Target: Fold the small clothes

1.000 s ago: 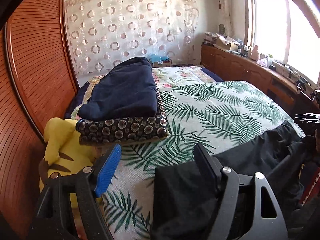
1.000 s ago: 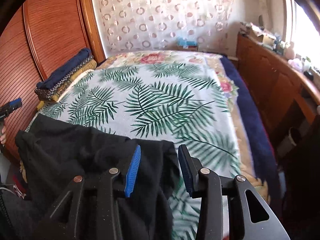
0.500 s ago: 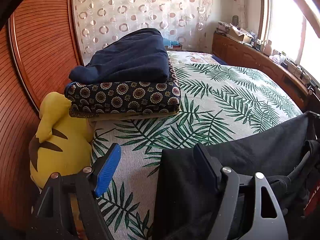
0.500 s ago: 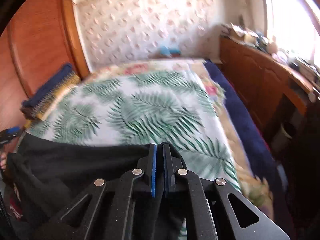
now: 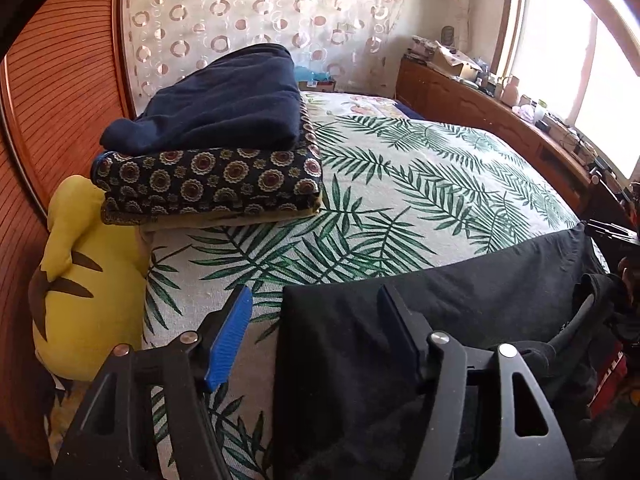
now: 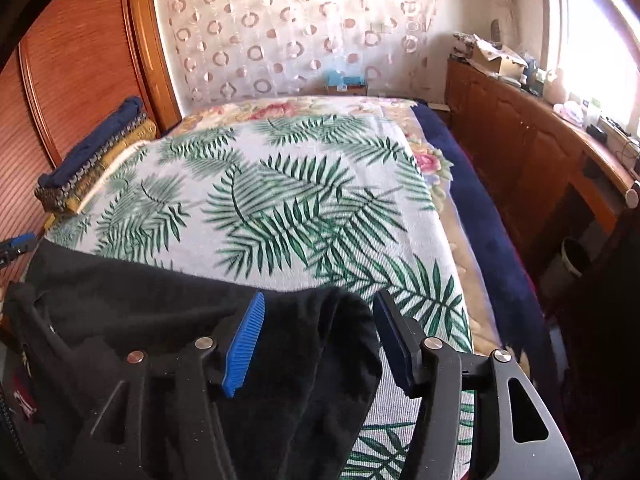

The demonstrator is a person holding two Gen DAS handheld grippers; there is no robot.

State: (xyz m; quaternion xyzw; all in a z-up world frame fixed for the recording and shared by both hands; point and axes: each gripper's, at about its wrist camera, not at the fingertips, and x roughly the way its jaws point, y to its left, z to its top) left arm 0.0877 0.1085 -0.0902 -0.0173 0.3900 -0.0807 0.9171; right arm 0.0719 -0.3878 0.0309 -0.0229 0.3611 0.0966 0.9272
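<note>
A black garment (image 5: 460, 292) lies spread along the near edge of the bed, over the palm-leaf cover (image 5: 400, 184). My left gripper (image 5: 316, 332) is open, with its jaws on either side of the garment's left corner. In the right wrist view the same garment (image 6: 168, 300) runs left from my right gripper (image 6: 320, 340), which is open with the garment's right corner lying between its jaws. The left gripper's blue pad (image 6: 18, 242) shows at the far left edge of that view.
A stack of folded clothes (image 5: 212, 144), navy on top of a patterned one, sits at the bed's left side, also in the right wrist view (image 6: 88, 160). A yellow plush toy (image 5: 84, 276) leans beside it. A wooden cabinet (image 6: 532, 168) lines the right side.
My right gripper was open, shut on the garment's corner half a second ago, and has opened again. The left gripper stayed open and moved closer to the bed.
</note>
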